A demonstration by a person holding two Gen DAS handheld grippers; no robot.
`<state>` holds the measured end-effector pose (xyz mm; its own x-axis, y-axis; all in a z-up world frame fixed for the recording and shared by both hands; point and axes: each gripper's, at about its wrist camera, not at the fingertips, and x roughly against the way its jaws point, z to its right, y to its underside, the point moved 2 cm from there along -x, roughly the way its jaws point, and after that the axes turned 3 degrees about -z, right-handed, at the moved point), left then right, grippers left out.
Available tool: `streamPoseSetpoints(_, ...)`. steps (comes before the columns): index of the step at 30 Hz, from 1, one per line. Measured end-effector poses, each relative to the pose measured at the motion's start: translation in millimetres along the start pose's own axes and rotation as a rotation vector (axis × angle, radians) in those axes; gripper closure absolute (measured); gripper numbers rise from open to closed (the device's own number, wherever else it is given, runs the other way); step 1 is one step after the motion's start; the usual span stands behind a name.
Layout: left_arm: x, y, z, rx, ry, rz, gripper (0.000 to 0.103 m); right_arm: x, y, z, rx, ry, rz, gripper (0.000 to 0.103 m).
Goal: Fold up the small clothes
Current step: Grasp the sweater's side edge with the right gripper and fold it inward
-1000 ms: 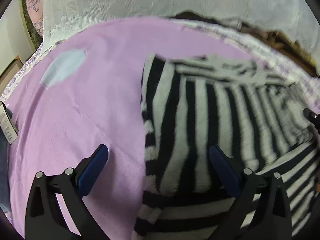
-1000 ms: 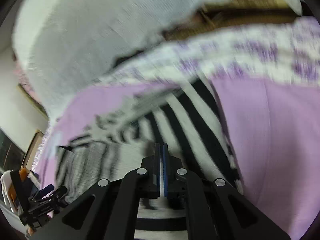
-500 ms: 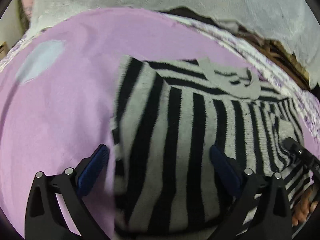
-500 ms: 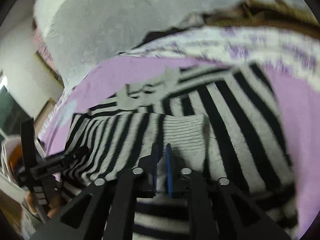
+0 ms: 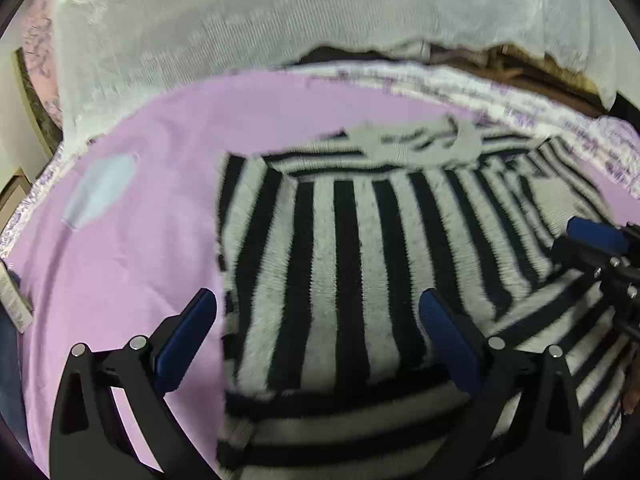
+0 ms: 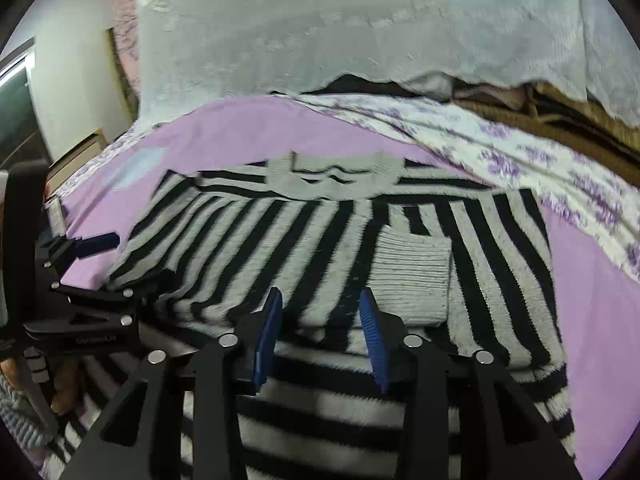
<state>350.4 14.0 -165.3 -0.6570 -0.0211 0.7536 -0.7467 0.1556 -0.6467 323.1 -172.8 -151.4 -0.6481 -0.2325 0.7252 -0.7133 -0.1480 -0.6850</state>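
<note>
A black and grey striped sweater (image 5: 360, 248) lies on a lilac sheet (image 5: 132, 248), its sleeves folded in across the body. In the right wrist view the sweater (image 6: 320, 240) shows its grey collar (image 6: 332, 176) at the far side and a grey ribbed cuff (image 6: 412, 280) on top. My left gripper (image 5: 318, 334) is open and empty, low over the sweater's left edge. My right gripper (image 6: 320, 340) is open and empty just above the folded sleeve, with the cuff a little to its right. Each gripper shows in the other's view: the right (image 5: 592, 236), the left (image 6: 96, 240).
A white knitted cover (image 6: 360, 32) hangs over furniture behind the bed. A floral white and purple sheet (image 6: 540, 168) runs along the far right edge. A pale blue patch (image 5: 100, 192) marks the lilac sheet at left. Bare sheet lies left of the sweater.
My right gripper, shut on the sleeve before, carried it across the sweater, laid it down and opened. My left gripper stayed open over the sweater's left edge.
</note>
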Motion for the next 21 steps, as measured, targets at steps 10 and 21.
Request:
streamPoseSetpoints(10,-19,18,-32,0.171,0.173,-0.164,0.004,7,17,5,-0.014,0.032,0.009,0.046)
streamPoseSetpoints(21,48,96,-31,0.139,0.192,-0.152,0.004,45,72,32,-0.184,-0.065,-0.047,0.040)
